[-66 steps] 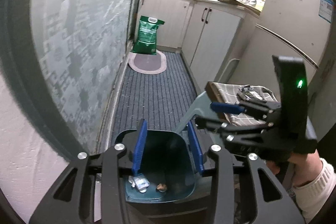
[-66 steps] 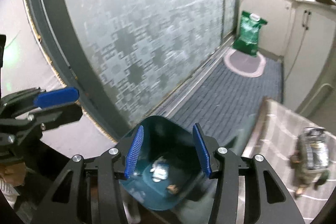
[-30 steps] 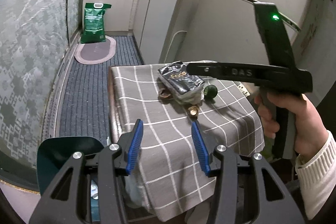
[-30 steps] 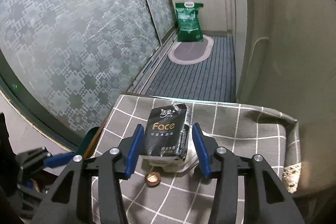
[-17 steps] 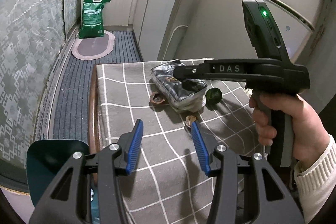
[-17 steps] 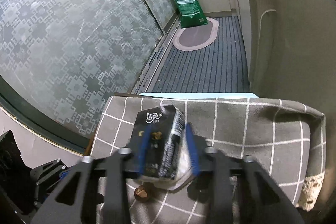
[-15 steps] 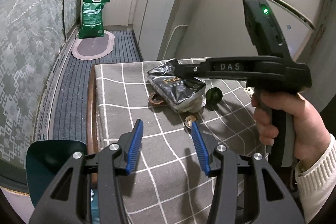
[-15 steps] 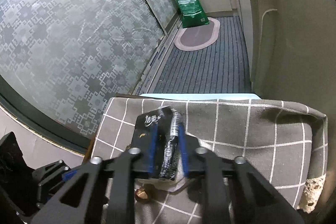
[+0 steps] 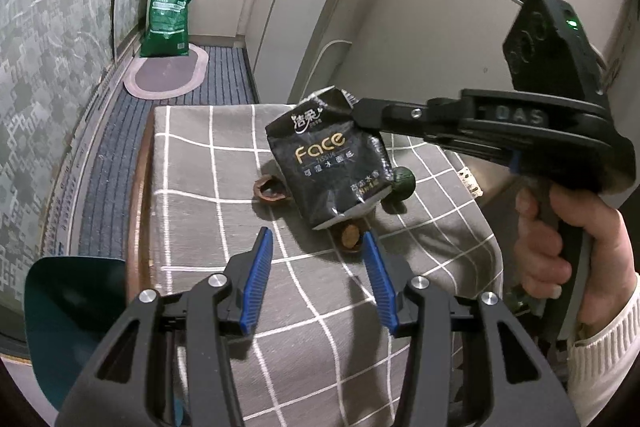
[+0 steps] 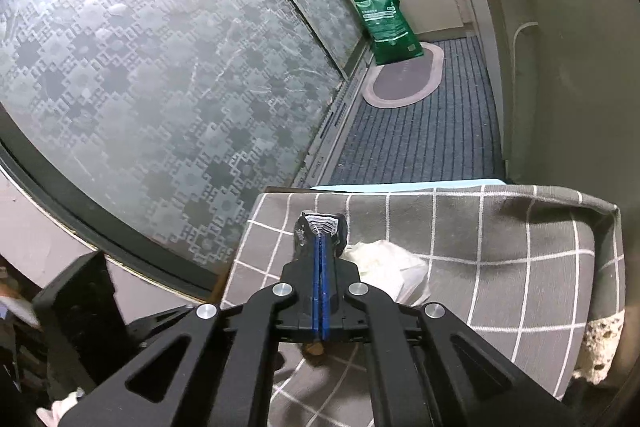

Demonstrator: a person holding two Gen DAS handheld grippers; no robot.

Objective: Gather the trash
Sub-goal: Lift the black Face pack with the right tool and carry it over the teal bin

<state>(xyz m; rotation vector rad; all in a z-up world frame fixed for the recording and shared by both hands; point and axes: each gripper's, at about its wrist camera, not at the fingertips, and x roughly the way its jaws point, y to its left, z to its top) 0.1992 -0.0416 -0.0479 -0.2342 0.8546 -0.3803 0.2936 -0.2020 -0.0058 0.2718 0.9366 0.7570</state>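
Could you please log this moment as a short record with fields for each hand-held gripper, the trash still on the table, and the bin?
right hand-held gripper: shut on black tissue pack, pack lifted clear of the checked cloth
left hand-held gripper: jaws opening, nothing between them
left on cloth: nutshell, green fruit, brown shell piece
teal bin: beside the table, lower left

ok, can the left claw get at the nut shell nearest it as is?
Probably yes. The left claw is open and empty, with the shell just ahead on the cloth. The tissue pack, pinched in the right claw, hangs above it but looks clear.
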